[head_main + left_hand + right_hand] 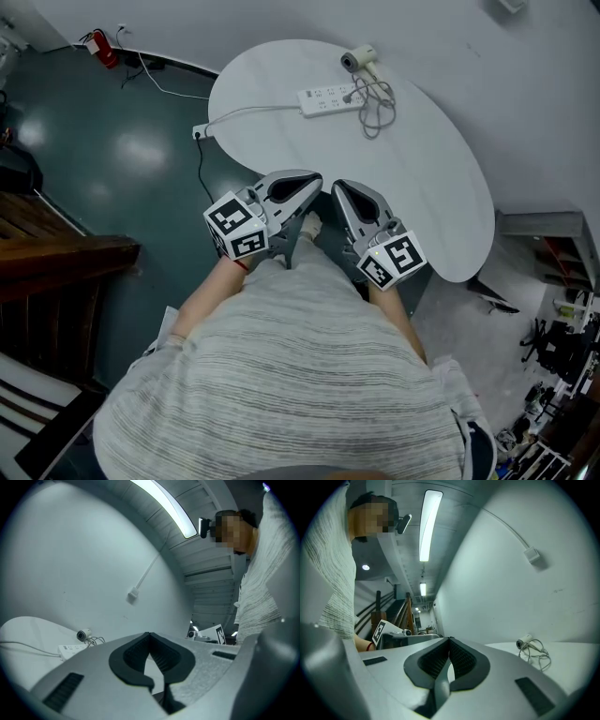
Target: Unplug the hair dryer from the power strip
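Observation:
A small white hair dryer (pixel 359 59) lies at the far side of the round white table (pixel 441 187), its grey cord (pixel 377 106) coiled beside it and plugged into a white power strip (pixel 330 99). My left gripper (pixel 314 178) and right gripper (pixel 337 186) hover side by side over the table's near edge, far short of the strip. Both are shut with nothing between the jaws. The left gripper view shows the hair dryer (pixel 84 634) and power strip (pixel 71 650) low at left. In the right gripper view the hair dryer (pixel 523 642) and cord (pixel 536 656) sit at right.
The strip's white lead (pixel 246 112) runs off the table's left edge to a floor plug (pixel 200 131). A red extinguisher (pixel 104 49) stands by the far wall. Wooden stairs (pixel 47 253) are at left, and clutter (pixel 562 337) lies at right.

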`<state>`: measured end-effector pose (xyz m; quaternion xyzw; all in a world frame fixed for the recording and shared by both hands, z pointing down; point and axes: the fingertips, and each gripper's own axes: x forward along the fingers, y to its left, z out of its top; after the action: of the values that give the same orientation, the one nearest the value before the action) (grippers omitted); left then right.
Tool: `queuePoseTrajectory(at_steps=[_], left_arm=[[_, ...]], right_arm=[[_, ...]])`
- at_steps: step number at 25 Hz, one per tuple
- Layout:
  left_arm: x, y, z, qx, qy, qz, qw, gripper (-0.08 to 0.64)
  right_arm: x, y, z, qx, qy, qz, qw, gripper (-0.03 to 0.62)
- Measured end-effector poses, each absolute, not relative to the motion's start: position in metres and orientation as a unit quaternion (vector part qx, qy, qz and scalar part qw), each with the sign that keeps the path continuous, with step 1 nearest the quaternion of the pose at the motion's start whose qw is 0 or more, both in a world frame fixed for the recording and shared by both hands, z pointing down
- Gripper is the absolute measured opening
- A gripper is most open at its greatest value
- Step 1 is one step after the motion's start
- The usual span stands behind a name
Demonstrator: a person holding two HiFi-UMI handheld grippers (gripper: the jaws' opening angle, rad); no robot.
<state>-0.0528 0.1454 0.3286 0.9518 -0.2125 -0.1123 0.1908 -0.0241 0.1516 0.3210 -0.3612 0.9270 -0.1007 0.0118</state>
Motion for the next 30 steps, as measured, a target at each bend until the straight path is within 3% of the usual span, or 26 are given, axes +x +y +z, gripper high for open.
queuePoseTrajectory(at_steps=[19,30], left_arm=[[-0.001,-0.002,0.343,0.948,-0.234,-0.083,0.197,0.003],[0.027,-0.056,0.359,0.955,-0.250,-0.018,0.157,0.003]], right_arm=[[0.033,-0.001,0.338,-0.349,0.931,-0.107,-0.013,0.025],[0.065,-0.058,0.356,-0.344,0.931,-0.119,-0.021,0.026]])
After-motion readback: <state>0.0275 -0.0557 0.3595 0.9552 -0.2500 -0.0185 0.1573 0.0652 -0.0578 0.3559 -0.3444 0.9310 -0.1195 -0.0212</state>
